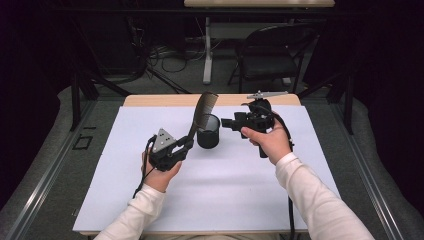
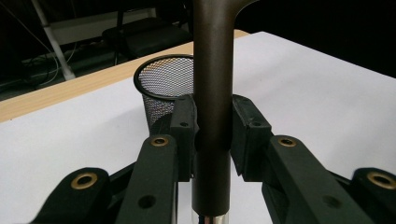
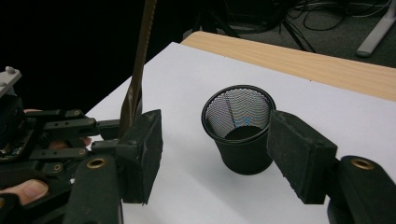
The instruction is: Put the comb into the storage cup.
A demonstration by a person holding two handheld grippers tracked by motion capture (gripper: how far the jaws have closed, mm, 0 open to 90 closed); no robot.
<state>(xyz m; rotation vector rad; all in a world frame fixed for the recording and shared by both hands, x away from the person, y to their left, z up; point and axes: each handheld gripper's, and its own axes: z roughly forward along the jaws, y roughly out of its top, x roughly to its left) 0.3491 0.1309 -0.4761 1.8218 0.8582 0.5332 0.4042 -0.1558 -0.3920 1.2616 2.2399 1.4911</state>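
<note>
My left gripper [image 1: 186, 145] is pinching the comb [image 1: 201, 114] by its handle, upright, so the end can go down into the mesh cup [image 1: 208, 131] just beside it on the white surface [image 1: 125, 200]. My right gripper [image 3: 212, 158] is spread wide around the cup, I think to steady it.

One overhead camera, two riding close on the tools.
All three share the black wire-mesh cup [image 1: 208, 131] [image 2: 163, 84] [image 3: 239, 126] on the white-covered surface [image 1: 210, 195].
</note>
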